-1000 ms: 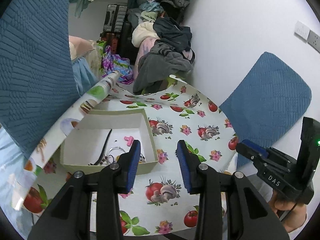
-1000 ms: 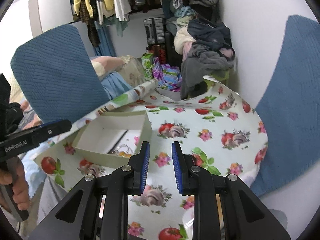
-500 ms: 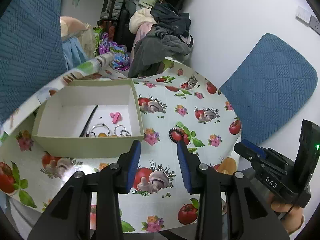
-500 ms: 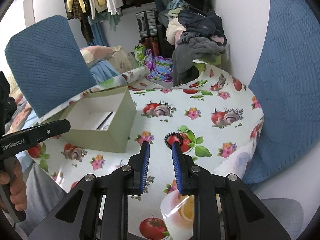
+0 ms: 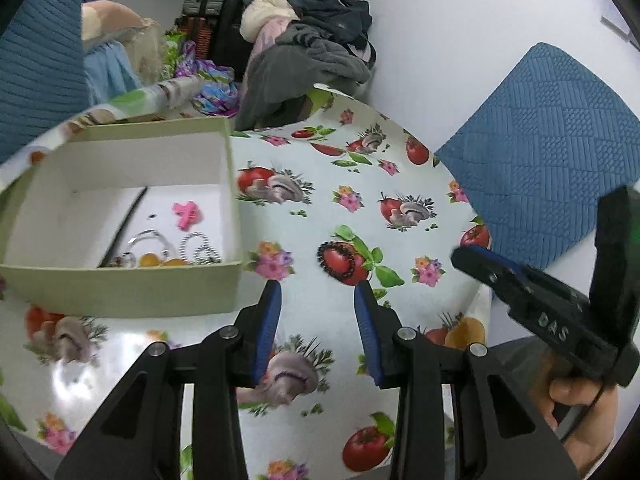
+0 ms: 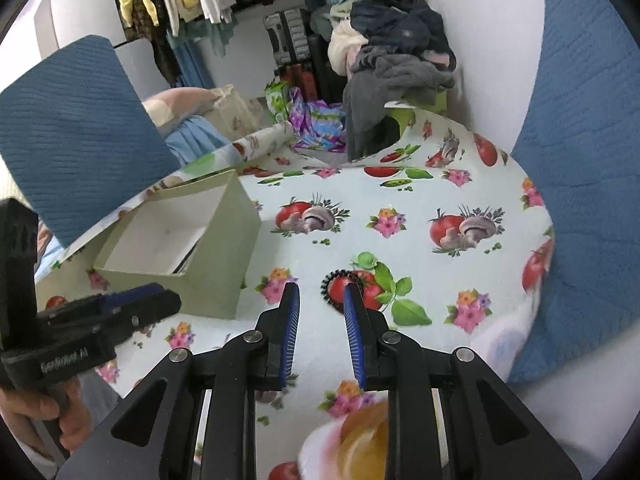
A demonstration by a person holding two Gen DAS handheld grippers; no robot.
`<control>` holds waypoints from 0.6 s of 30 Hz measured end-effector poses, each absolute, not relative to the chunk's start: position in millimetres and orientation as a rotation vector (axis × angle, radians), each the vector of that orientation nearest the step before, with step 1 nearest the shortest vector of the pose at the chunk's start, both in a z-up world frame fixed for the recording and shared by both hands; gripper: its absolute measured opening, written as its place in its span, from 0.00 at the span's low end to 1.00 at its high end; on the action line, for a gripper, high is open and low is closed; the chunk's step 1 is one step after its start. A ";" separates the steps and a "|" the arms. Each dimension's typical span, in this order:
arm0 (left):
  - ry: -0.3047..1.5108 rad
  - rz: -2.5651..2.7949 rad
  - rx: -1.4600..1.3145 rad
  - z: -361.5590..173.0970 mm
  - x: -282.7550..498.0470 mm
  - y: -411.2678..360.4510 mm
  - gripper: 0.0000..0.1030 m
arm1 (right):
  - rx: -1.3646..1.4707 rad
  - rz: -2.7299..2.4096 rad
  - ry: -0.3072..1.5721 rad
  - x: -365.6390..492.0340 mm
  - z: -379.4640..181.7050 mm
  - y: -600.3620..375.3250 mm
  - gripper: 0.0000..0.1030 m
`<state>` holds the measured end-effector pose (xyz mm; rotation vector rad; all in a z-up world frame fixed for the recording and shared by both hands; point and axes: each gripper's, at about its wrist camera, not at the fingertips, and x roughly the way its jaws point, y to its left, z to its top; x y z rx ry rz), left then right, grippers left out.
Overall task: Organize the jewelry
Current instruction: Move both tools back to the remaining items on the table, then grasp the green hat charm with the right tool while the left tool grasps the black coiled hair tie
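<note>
black beaded bracelet [image 6: 347,286] flat on the tablecloth [image 6: 420,200] near its right edge, just ahead of right gripper [image 6: 321,294], narrow and empty; left gripper [image 5: 318,292] wider, empty, also close; green box [image 5: 120,288] with jewelry at left edge; right nearer

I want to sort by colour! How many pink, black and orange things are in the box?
Pink: 1, the clip
Black: 1, the long stick
Orange: 2, the beads, partly hidden behind the near wall of the box
Total: 4
</note>
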<state>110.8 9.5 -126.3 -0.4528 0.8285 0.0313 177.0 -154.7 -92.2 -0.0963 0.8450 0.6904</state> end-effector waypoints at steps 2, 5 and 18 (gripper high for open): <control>0.834 0.016 -0.447 -133.5 123.5 2.4 0.38 | -0.102 0.703 0.853 193.7 -97.1 -150.6 0.20; 0.849 -0.002 -0.450 -141.7 137.3 -5.6 0.38 | -0.130 0.713 0.873 218.8 -107.1 -143.2 0.20; 0.931 -0.027 -0.432 -176.8 183.1 -24.8 0.38 | -0.098 0.747 1.049 300.0 -159.3 -124.2 0.20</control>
